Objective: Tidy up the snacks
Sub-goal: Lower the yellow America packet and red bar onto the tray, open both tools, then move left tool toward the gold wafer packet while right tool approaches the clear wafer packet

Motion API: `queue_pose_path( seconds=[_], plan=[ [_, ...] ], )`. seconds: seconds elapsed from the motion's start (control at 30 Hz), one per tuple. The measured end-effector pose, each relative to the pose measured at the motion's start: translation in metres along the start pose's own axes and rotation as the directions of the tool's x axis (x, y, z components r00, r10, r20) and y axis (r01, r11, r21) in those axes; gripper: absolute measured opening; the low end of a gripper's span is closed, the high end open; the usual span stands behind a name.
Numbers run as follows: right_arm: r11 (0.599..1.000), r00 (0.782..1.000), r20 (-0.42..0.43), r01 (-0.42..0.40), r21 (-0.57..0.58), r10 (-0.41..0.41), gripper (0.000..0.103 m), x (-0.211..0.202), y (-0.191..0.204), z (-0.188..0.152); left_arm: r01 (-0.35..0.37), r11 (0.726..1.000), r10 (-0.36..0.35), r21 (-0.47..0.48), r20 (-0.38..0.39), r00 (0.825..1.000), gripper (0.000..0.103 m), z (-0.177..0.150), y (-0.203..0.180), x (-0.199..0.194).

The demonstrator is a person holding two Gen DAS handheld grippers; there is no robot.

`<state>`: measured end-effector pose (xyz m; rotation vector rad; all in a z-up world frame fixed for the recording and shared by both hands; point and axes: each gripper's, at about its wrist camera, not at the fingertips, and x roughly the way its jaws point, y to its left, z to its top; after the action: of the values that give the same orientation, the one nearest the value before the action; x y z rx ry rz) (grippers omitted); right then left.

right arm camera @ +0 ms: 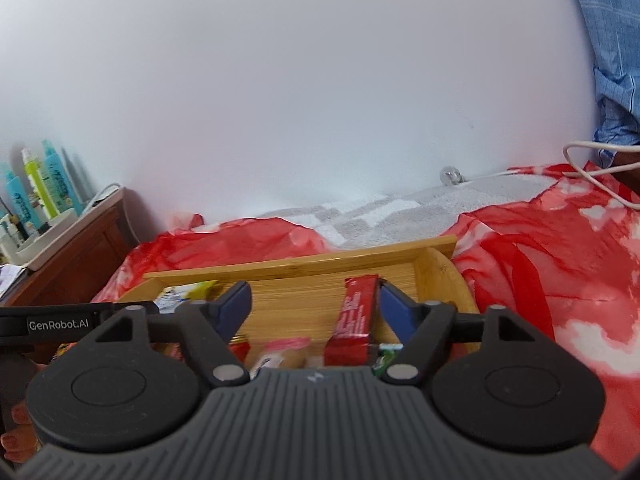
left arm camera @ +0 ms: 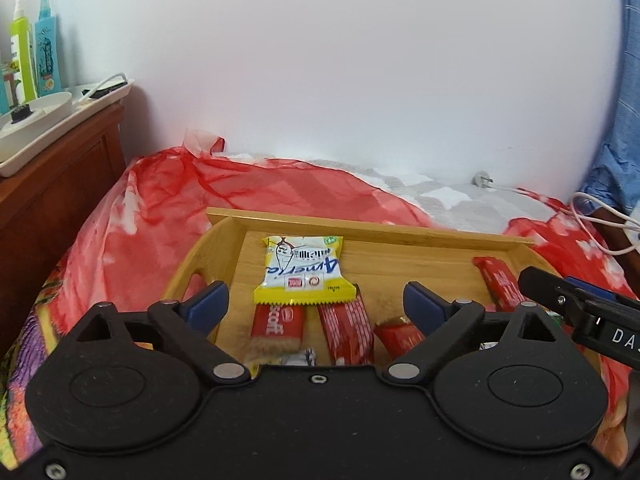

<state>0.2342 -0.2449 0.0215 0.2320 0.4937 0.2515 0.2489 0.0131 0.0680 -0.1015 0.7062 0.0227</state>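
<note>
- Nearest, both housings hide the tray's front: red bars and a biscuit pack show only in part.
- Left tongs (left arm camera: 316, 306) and right tongs (right arm camera: 314, 312) gape wide, gripping nothing.
- The wooden tray (left arm camera: 360, 226) holds a yellow snack packet (left arm camera: 302, 276); a long red bar (right arm camera: 354, 320) lies, perhaps touching, beside the right tongs' blue pad.
- Beyond, a red bedspread (left arm camera: 160, 216), a wooden cabinet (left arm camera: 52, 200) with blurred bottles, a white wall.

A crumpled red-and-white printed cloth (left arm camera: 160, 216) covered the bed, with a grey-and-white checked blanket (left arm camera: 452, 196) showing behind it by the plain white wall (left arm camera: 360, 60). At left stood a dark red-brown wooden cabinet (left arm camera: 52, 200), carrying a white plastic tray (left arm camera: 60, 120) of green and teal bottles (left arm camera: 36, 48). A white cable (left arm camera: 592, 216) trailed at right.
</note>
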Motion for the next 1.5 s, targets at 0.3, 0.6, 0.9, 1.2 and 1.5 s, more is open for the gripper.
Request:
queue_pose_path(
  seconds=[0.3,0.6,0.9,1.2,1.5],
  plan=[
    [0.999,0.999,0.024,-0.029,-0.019,0.029,0.090,-0.039,0.019,-0.014,0.006,1.000,-0.006,0.024,0.039,0.999,0.097,-0.021,0.003,-0.046],
    [0.999,0.998,0.043,-0.039,-0.010,0.040,0.093,-0.068,0.028,-0.035,0.018,1.000,-0.019,0.017,0.053,0.998,0.098,-0.049,0.017,-0.083],
    [0.998,0.999,0.046,-0.018,-0.062,0.021,0.095,-0.089,0.042,-0.058,0.010,0.999,-0.013,0.041,0.057,0.998,0.098,-0.078,0.027,-0.110],
    [0.994,0.999,0.032,0.014,-0.105,-0.010,0.095,-0.097,0.054,-0.083,0.021,0.998,-0.024,0.060,0.051,0.998,0.099,-0.112,0.035,-0.134],
    [0.992,0.999,0.046,0.034,-0.122,-0.028,0.099,-0.100,0.063,-0.104,-0.009,0.995,0.002,0.100,0.065,0.998,0.100,-0.147,0.053,-0.142]
  ],
)
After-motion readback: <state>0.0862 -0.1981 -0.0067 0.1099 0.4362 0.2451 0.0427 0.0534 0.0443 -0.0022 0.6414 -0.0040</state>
